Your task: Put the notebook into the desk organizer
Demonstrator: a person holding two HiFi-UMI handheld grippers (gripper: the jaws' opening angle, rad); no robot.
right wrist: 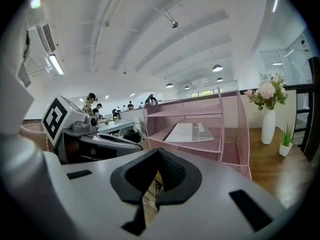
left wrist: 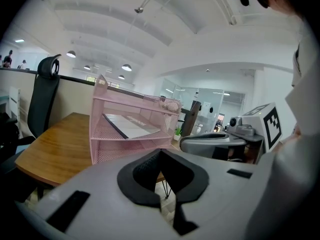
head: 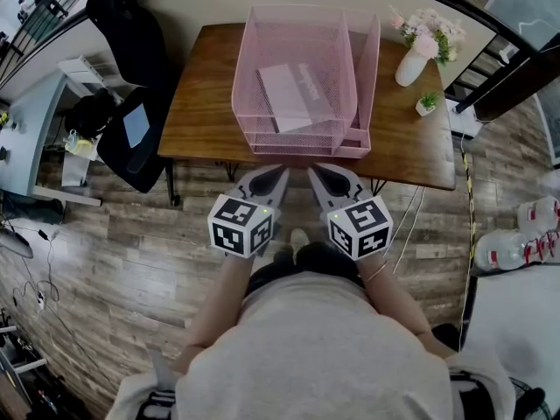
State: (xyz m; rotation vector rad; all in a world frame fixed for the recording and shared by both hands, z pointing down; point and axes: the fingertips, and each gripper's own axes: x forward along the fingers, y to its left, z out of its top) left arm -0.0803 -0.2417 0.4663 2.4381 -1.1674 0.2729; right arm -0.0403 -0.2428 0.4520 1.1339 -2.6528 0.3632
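A grey-white notebook [head: 293,94] lies flat on a tray inside the pink mesh desk organizer [head: 246,77], which stands on the wooden table [head: 201,103]. Both grippers hover side by side off the table's near edge, close to the person's body. The left gripper [head: 278,175] and right gripper [head: 317,175] are shut, with nothing between their pads. In the left gripper view the notebook [left wrist: 131,125] sits in the organizer [left wrist: 100,134] beyond the left gripper [left wrist: 161,154]. The right gripper view shows the notebook [right wrist: 192,131] in the organizer [right wrist: 230,134] past the right gripper [right wrist: 157,156].
A white vase of pink flowers [head: 413,59] and a small potted plant [head: 426,103] stand at the table's right end. A black office chair [head: 131,59] sits left of the table. Water bottles [head: 525,234] and cables lie on the wooden floor.
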